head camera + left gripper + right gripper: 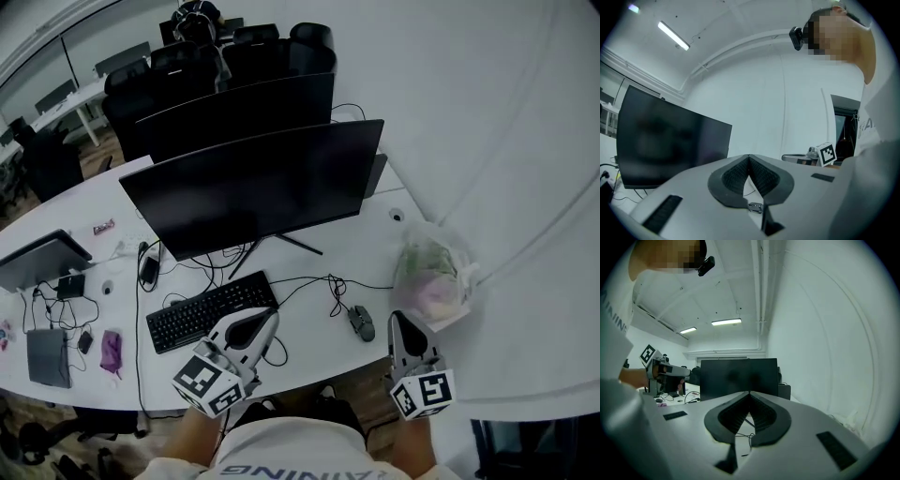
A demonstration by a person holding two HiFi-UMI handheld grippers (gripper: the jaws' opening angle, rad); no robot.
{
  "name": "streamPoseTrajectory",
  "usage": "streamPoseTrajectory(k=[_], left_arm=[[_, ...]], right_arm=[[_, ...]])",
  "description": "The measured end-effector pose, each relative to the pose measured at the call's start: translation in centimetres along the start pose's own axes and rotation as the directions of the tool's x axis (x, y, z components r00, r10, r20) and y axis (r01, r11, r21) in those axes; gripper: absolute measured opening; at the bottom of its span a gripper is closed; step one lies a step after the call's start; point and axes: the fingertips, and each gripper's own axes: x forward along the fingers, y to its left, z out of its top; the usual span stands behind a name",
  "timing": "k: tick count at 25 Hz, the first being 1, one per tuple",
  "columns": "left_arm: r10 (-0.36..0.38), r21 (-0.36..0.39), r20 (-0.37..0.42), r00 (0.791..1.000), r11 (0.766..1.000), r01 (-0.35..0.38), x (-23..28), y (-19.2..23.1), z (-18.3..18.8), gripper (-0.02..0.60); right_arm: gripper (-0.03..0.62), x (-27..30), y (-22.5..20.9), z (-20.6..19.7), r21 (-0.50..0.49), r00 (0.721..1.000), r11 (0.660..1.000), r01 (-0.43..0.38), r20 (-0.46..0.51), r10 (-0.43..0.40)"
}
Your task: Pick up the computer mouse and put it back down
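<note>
- White desk running long beside a curved white wall, seen from above by the head camera; rows of dark office chairs stand behind it, too tightly packed to count with confidence.
- Two dark monitors: one large monitor faces the person, and a second monitor stands just behind it.
- One black keyboard lies in front of the large monitor.
- One closed laptop sits near the desk's left end, among loose cables and small items.
- One crumpled clear plastic bag rests at the right, near the wall.
- One computer mouse: small, dark grey, rounded and corded, its thin black cable looping back towards the monitor.
- It lies flat on the desk to the right of the keyboard, between the two grippers and closer to the right one, touched by neither.
- Two handheld grippers, each with a marker cube at the rear.
- Left gripper hangs over the keyboard's right end, its jaws pressed together with nothing between them.
- Right gripper hangs at the desk's near edge just right of the mouse, jaws likewise closed and empty.
</note>
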Motion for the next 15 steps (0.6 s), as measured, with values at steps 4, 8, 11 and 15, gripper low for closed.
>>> streamPoseTrajectory(k=[4, 8, 11, 15], left_arm=[[0.055, 0.0, -0.03, 0.998, 0.998, -0.055, 1.3, -0.5, -0.8, 0.005], [0.133, -0.005, -0.059, 0.989, 0.991, -0.133, 1.4, -0.1, -1.9, 0.005], [0.165, -0.02, -0.07, 0.984, 0.986, -0.166, 1.5, -0.1, -2.5, 0.005], [0.175, -0.031, -0.069, 0.982, 0.984, -0.177, 1.4, -0.3, -3.2, 0.005]], right_arm=[[0.021, 1.6, -2.5, -1.3, 0.034, 0.999, 0.998, -0.044, -0.015, 0.044], [0.021, 3.7, -3.3, -2.2, 0.056, 0.995, 0.993, -0.1, -0.021, 0.101], [0.021, 4.5, -3.4, -3.2, 0.052, 0.991, 0.991, -0.127, -0.045, 0.129], [0.023, 4.8, -4.0, -5.3, 0.044, 0.987, 0.994, -0.1, -0.118, 0.104]])
